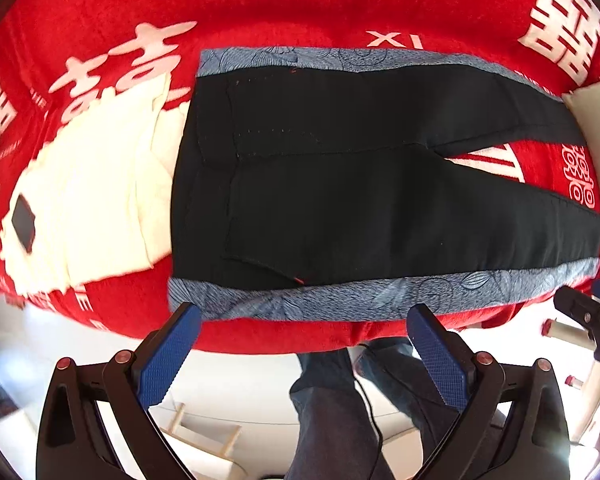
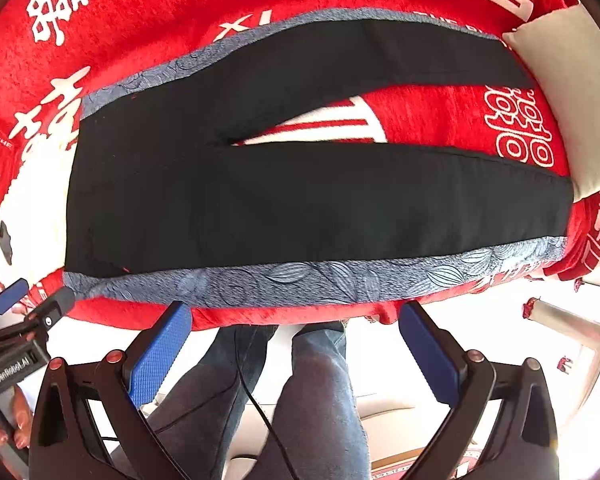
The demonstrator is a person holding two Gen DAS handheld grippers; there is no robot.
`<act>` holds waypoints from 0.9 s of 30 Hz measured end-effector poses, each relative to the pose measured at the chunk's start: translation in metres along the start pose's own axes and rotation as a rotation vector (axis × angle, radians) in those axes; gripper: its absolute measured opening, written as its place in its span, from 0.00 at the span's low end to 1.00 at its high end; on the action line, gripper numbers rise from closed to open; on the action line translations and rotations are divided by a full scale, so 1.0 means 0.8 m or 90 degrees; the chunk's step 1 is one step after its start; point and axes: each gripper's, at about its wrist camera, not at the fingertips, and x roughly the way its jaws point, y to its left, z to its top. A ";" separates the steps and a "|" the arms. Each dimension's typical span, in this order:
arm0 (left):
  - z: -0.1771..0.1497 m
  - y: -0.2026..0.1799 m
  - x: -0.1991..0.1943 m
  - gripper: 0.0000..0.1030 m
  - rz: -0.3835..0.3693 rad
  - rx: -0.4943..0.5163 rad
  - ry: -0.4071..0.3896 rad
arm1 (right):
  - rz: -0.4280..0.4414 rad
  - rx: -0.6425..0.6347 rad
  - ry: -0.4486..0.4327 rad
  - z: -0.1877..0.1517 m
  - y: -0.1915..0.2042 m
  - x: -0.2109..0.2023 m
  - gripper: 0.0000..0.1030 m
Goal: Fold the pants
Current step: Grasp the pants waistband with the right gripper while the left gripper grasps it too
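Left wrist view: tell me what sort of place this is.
Probably a bedroom at home. Black pants lie flat on a raised surface under a plush red blanket with white characters, likely a bed, with a cream pillow at one end.

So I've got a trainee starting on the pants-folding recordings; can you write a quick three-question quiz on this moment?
1. True or false: the black pants are already folded in half.
2. Which gripper touches the pants: A left gripper, B right gripper, C neither?
3. Fill in: the pants lie on a ___ blanket with white characters.

Key: 1 false, they lie flat with both legs spread apart. 2 C, both hang open off the near edge. 3 red.
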 end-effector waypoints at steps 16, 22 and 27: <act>-0.045 0.032 0.082 1.00 -0.108 -0.252 0.010 | 0.348 0.154 0.025 -0.029 -0.086 0.093 0.93; -0.063 0.064 0.135 1.00 -0.178 -0.293 0.004 | 0.468 0.242 0.050 -0.057 -0.082 0.170 0.68; -0.083 0.079 0.151 1.00 -0.213 -0.288 -0.002 | 0.492 0.278 0.043 -0.093 -0.085 0.208 0.68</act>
